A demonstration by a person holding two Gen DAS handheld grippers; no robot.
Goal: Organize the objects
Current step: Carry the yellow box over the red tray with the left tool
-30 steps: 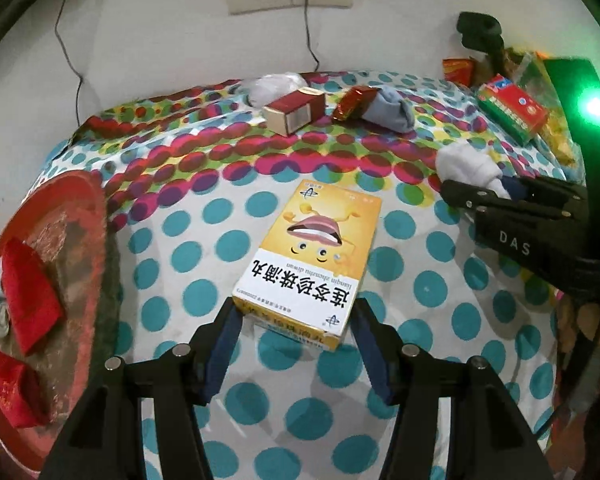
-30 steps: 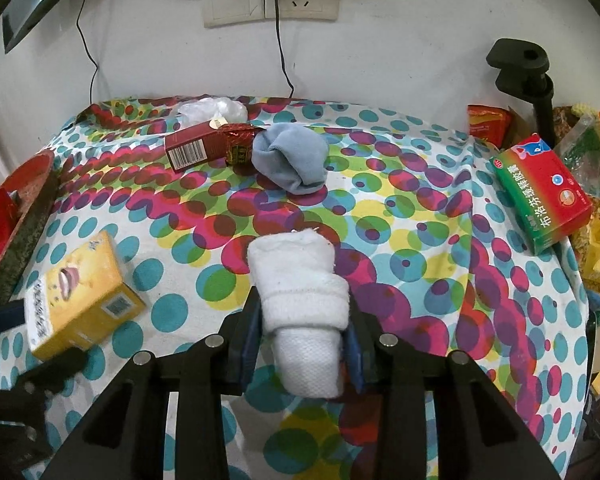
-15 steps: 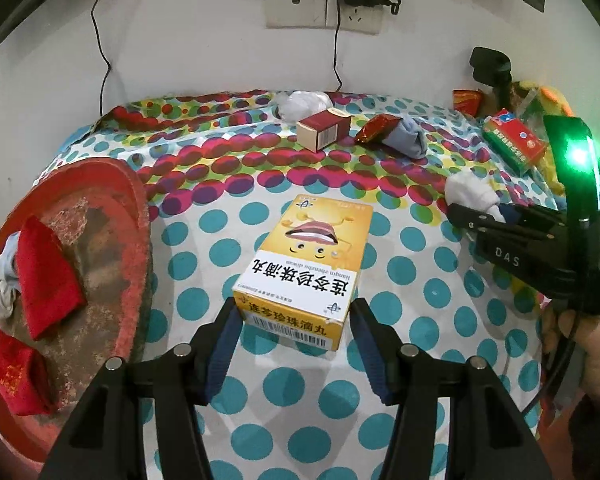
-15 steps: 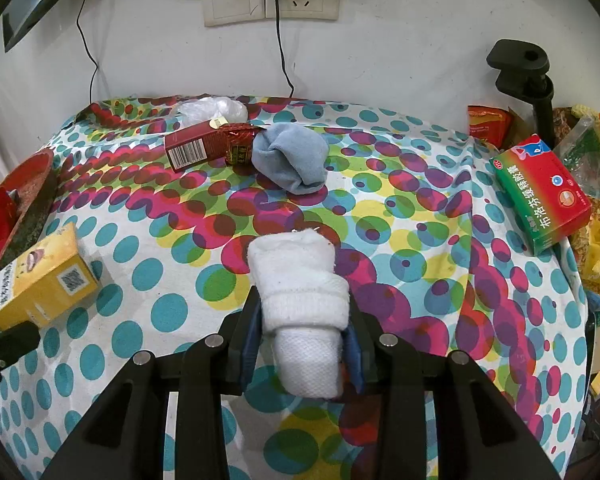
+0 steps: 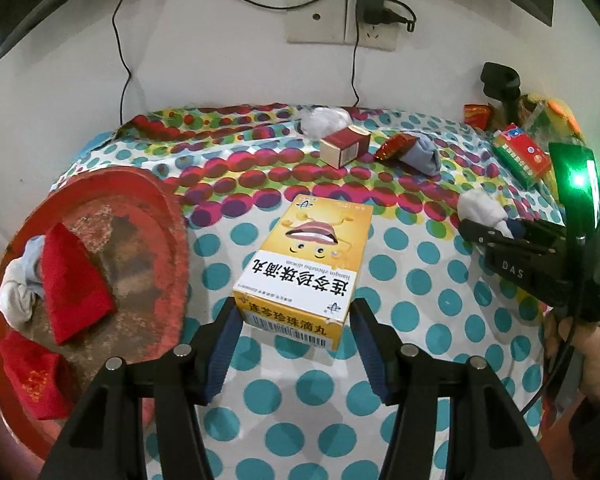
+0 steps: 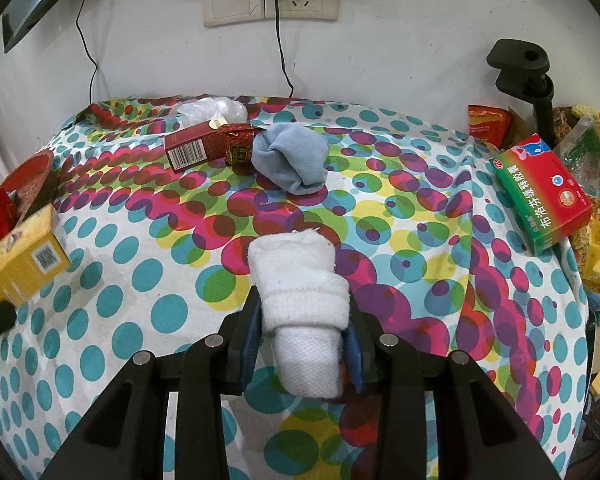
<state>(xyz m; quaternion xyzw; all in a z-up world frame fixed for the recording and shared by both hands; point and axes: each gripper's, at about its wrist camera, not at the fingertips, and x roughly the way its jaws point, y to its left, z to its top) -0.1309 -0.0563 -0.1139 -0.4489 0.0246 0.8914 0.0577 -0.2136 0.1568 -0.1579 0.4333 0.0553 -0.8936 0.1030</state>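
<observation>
A yellow medicine box [image 5: 307,264] sits between the blue pads of my left gripper [image 5: 294,320], which is shut on its near end and holds it a little above the dotted tablecloth [image 5: 411,312]. In the right wrist view the same yellow box [image 6: 20,260] hangs at the far left. Just left of it lies a worn red tray [image 5: 168,216] holding red cloths [image 5: 74,272] and a pale sock [image 5: 18,300]. My right gripper [image 6: 303,332] is shut on a rolled white sock [image 6: 300,280] that stands up between its fingers.
At the back of the table lie a grey-blue sock [image 6: 290,160], a dark red box [image 6: 192,148], a red foil packet [image 6: 240,144] and a white plastic bag [image 6: 214,108]. A green and red box [image 6: 543,196], snack bags and a black clamp [image 6: 527,72] crowd the right edge.
My left gripper has carried the yellow box left toward the red tray and slightly up. The right gripper and its white sock have stayed still.
</observation>
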